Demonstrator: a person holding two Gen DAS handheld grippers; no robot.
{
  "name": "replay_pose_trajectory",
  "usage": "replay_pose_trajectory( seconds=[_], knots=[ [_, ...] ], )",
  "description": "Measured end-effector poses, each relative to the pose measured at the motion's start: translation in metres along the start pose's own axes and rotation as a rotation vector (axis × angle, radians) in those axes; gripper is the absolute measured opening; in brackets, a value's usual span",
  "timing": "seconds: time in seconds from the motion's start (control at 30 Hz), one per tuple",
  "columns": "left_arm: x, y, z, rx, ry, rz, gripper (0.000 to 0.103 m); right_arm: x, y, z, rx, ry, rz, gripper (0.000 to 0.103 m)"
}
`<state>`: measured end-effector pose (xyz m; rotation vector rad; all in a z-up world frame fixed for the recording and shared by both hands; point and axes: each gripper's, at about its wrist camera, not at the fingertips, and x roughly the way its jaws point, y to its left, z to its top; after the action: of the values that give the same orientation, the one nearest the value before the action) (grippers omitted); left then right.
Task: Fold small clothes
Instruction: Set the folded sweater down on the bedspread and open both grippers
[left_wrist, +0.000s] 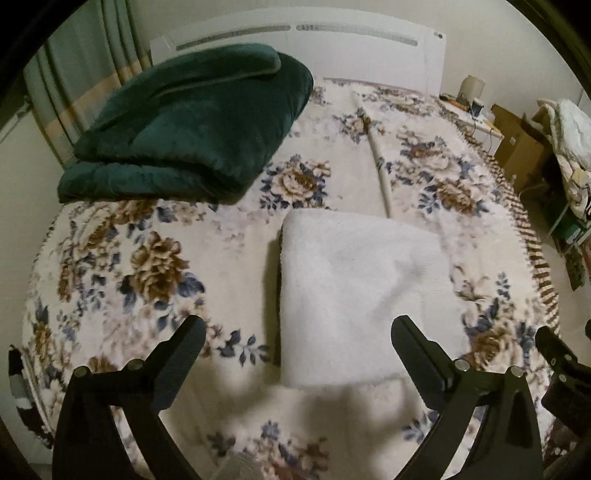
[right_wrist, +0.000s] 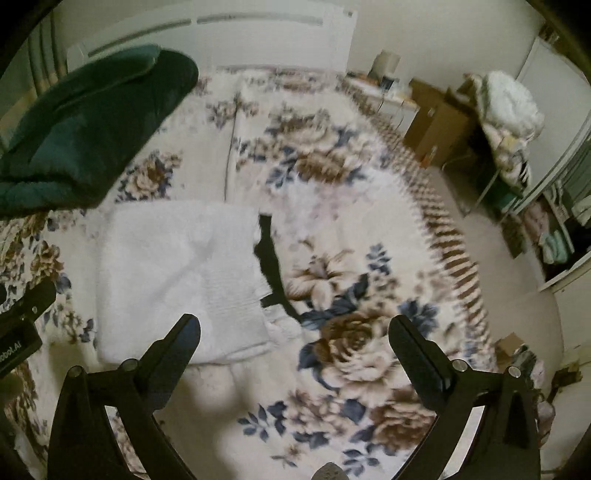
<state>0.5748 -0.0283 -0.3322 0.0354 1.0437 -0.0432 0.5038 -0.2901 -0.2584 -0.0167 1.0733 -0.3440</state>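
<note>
A white fluffy garment (left_wrist: 354, 291) lies folded into a flat rectangle on the flowered bed cover (left_wrist: 110, 258). In the right wrist view the same white garment (right_wrist: 177, 277) has a dark strip (right_wrist: 271, 266) showing along its right edge. My left gripper (left_wrist: 299, 328) hangs above the garment's near edge, jaws wide apart, nothing between them. My right gripper (right_wrist: 295, 328) hovers above the bed cover (right_wrist: 369, 332) just right of the garment, also wide open and holding nothing. The right gripper's finger (left_wrist: 550, 343) shows at the left wrist view's right edge.
A folded dark green blanket (left_wrist: 192, 125) lies at the bed's far left, before a white headboard (left_wrist: 314, 40). Right of the bed stand cardboard boxes (right_wrist: 439, 122), a chair piled with laundry (right_wrist: 506, 107) and a small table (left_wrist: 476, 114). Curtains (left_wrist: 77, 85) hang at the left.
</note>
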Motion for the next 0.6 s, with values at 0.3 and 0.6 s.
replay_pose_trajectory(
  seconds=[0.3, 0.6],
  knots=[
    [-0.14, -0.011, -0.013, 0.001, -0.086, 0.001, 0.103, -0.158, -0.042, -0.015, 0.021, -0.106, 0.014, 0.103],
    [-0.27, -0.019, -0.039, 0.024, -0.162, -0.025, 0.103, -0.309, -0.081, -0.044, 0.042, -0.231, 0.032, 0.103]
  ],
)
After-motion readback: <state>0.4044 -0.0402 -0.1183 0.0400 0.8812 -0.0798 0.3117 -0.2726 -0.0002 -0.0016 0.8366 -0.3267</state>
